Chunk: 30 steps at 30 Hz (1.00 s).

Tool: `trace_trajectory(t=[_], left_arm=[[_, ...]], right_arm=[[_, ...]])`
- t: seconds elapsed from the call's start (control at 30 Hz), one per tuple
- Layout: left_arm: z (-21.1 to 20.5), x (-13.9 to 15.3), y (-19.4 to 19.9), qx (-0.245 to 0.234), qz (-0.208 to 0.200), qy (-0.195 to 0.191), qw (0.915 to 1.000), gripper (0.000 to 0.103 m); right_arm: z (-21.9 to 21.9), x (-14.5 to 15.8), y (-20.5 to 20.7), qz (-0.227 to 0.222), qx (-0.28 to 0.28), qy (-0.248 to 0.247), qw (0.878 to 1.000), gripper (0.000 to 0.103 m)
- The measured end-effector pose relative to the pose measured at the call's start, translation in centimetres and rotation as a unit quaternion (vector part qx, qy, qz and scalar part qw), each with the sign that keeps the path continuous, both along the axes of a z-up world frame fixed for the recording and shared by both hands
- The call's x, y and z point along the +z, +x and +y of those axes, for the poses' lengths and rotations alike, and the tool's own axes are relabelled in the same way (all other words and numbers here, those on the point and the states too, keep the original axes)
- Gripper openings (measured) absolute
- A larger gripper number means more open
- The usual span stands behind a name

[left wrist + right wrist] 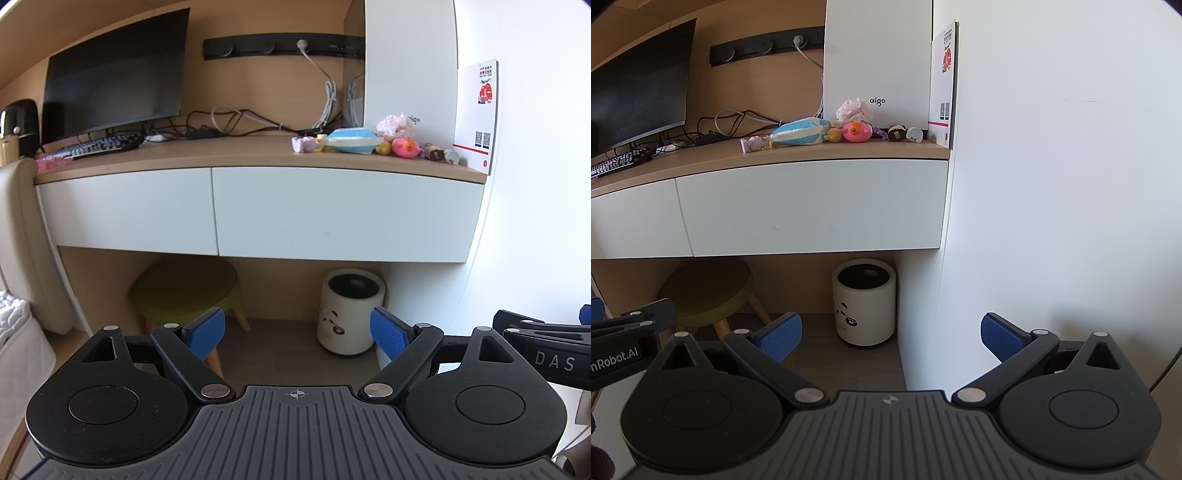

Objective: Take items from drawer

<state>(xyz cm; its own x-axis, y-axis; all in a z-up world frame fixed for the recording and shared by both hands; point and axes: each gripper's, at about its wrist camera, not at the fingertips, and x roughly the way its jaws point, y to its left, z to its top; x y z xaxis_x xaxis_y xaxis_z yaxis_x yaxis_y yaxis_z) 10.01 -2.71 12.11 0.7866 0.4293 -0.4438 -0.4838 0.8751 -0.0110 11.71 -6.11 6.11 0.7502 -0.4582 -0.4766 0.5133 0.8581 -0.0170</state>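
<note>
Two white drawers hang under a wooden desk, both closed: the right drawer (pixel 347 214) (pixel 812 206) and the left drawer (pixel 129 210) (pixel 631 221). On the desktop sit small items: a blue-white packet (pixel 352 140) (pixel 798 134), a pink toy (pixel 405 147) (pixel 857 133), a purple toy (pixel 303 144) (pixel 750 143) and small plush figures (pixel 903 133). My left gripper (pixel 298 336) is open and empty, well back from the drawers. My right gripper (pixel 891 338) is also open and empty, at a similar distance.
Under the desk stand a green stool (pixel 184 291) (pixel 709 291) and a cream waste bin (pixel 351 310) (pixel 864 301). A monitor (pixel 114 74), keyboard (pixel 96 146), white computer tower (pixel 877 62) and cables are on the desk. A white wall (pixel 1052 184) borders the right; a bed (pixel 18 332) lies left.
</note>
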Motion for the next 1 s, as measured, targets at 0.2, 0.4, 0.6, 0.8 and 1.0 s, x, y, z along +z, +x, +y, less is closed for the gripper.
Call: trace_trajectory(t=[0.2,0.4,0.6,0.8,1.0], left_arm=[[-0.1,-0.1,0.1,-0.002,0.001,-0.001,1.0000,0.090],[-0.1,-0.3,0.0,-0.012,0.002,-0.006,0.9999,0.076],[0.0,-0.3,0.4,-0.042,-0.014,-0.027,0.9986,0.016],[-1.1,-0.1,0.6,-0.003,-0.022,0.020,0.9996,0.016],[-0.1,0.0,1.7,-0.056,0.001,-0.002,0.9984,0.016]], right_arm=[[-0.1,-0.1,0.0,0.001,-0.001,0.001,1.000,0.103],[-0.1,-0.2,0.0,0.003,-0.001,0.001,1.000,0.103],[-0.2,-0.1,0.0,0.001,-0.002,0.000,1.000,0.103],[-0.5,0.3,-0.1,-0.005,-0.003,0.002,1.000,0.103],[-0.9,1.2,0.2,-0.004,-0.008,0.009,1.000,0.103]])
